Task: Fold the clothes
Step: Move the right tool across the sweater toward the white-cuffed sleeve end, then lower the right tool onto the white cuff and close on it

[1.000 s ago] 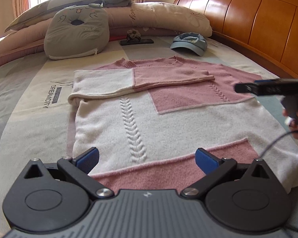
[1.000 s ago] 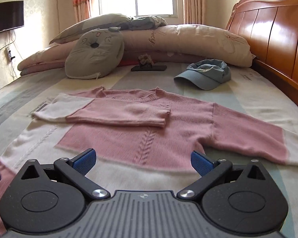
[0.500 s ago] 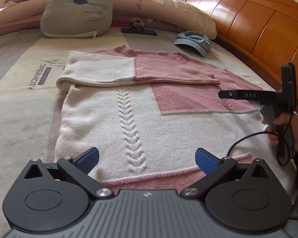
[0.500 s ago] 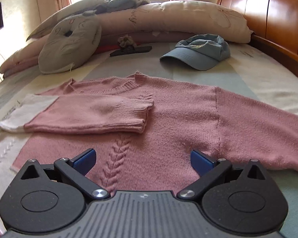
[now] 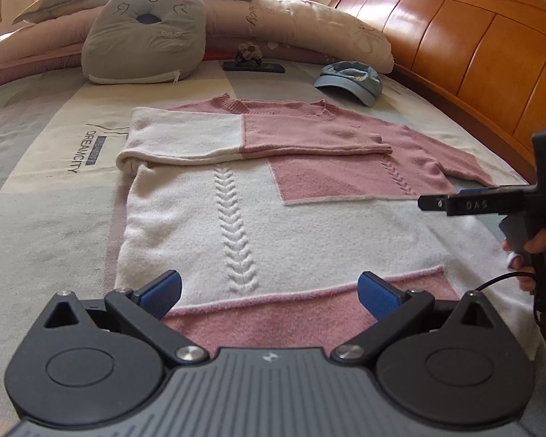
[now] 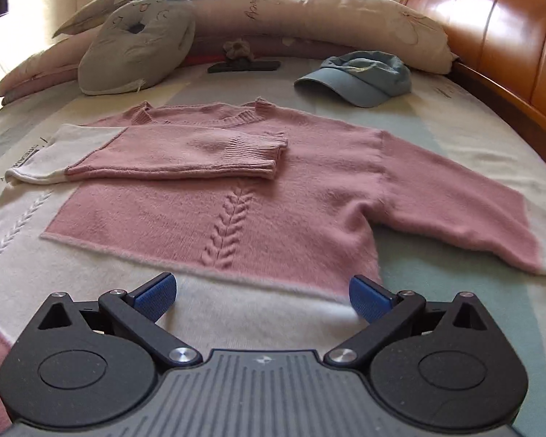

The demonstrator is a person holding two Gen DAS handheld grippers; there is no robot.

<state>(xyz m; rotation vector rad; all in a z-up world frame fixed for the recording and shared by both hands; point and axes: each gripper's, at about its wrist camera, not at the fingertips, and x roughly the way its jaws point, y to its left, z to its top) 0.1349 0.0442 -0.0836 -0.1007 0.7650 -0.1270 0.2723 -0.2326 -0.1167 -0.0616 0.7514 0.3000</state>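
A pink and white knitted sweater (image 5: pixel 273 218) (image 6: pixel 207 211) lies flat on the bed. One sleeve (image 5: pixel 244 138) (image 6: pixel 171 153) is folded across the chest, while the other sleeve (image 6: pixel 466 215) stretches out to the right. My left gripper (image 5: pixel 269 293) hovers open over the pink hem band, holding nothing. Over the white and pink body near the right armpit, my right gripper (image 6: pixel 262 293) is open and empty too. In the left wrist view the right gripper's body (image 5: pixel 491 204) shows at the right edge, held by a hand (image 5: pixel 527 255).
A blue cap (image 5: pixel 349 80) (image 6: pixel 360 76) lies beyond the sweater's right shoulder. A grey cat-face cushion (image 5: pixel 145 36) (image 6: pixel 138 43), long pillows (image 6: pixel 327 18) and a small dark item (image 5: pixel 253 65) sit further back. The wooden headboard (image 5: pixel 473 36) runs along the right.
Both grippers have shifted over the sweater. The right one has pulled back a little and now sees the whole outstretched sleeve. Both stay open.
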